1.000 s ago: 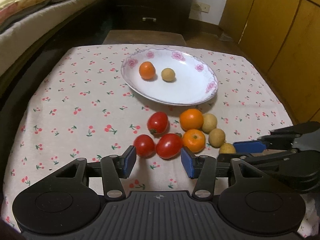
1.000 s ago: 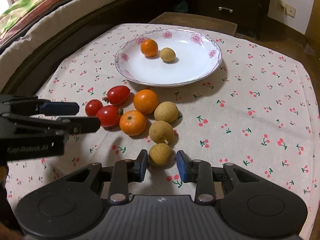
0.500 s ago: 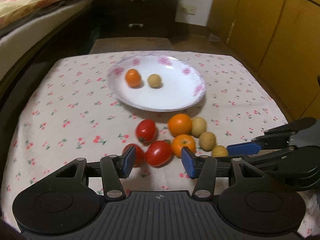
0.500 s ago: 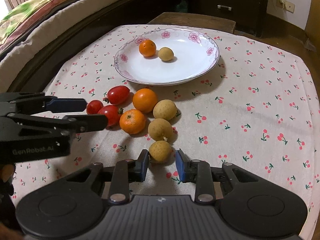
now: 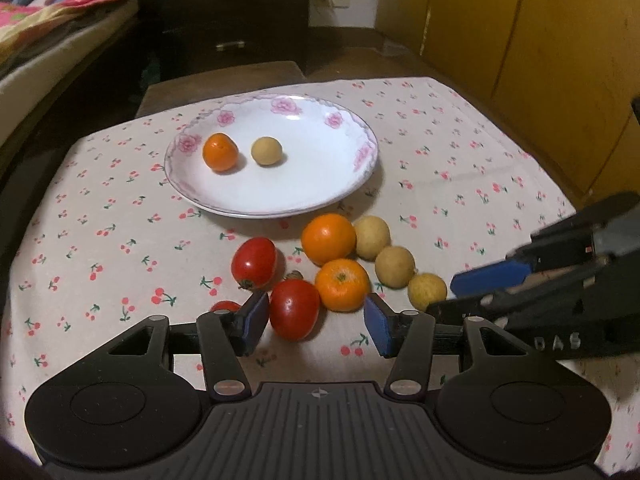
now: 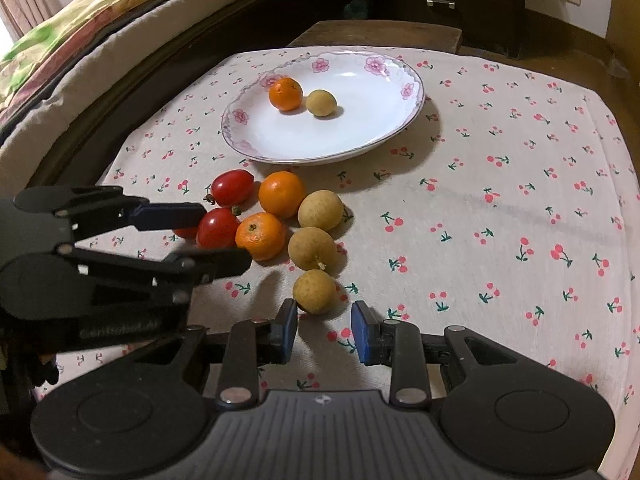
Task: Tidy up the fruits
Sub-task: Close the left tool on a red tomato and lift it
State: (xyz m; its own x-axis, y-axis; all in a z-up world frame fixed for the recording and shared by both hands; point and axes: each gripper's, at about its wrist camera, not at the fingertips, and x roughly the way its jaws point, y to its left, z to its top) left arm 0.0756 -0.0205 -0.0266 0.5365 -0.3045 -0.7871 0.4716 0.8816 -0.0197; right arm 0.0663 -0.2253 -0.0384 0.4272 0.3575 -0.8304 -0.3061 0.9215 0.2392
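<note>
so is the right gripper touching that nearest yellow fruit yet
Apart. The right wrist view shows the right gripper with open jaws short of the nearest yellow fruit, with tablecloth visible between the pads.

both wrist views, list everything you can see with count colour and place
plate: one, white with pink flowers, far middle of the table
oranges: three; one on the plate, two on the cloth below it
tan round fruits: four; one on the plate, three in a row on the cloth
tomatoes: three, red, on the cloth left of the oranges, the last mostly hidden
tablecloth: one, cream with red cherries, over the table
drawers: dark, behind the table
bedding: colourful, at the left
left gripper: open around the nearest tomato, not pressing
right gripper: jaws apart just short of the nearest tan fruit
</note>
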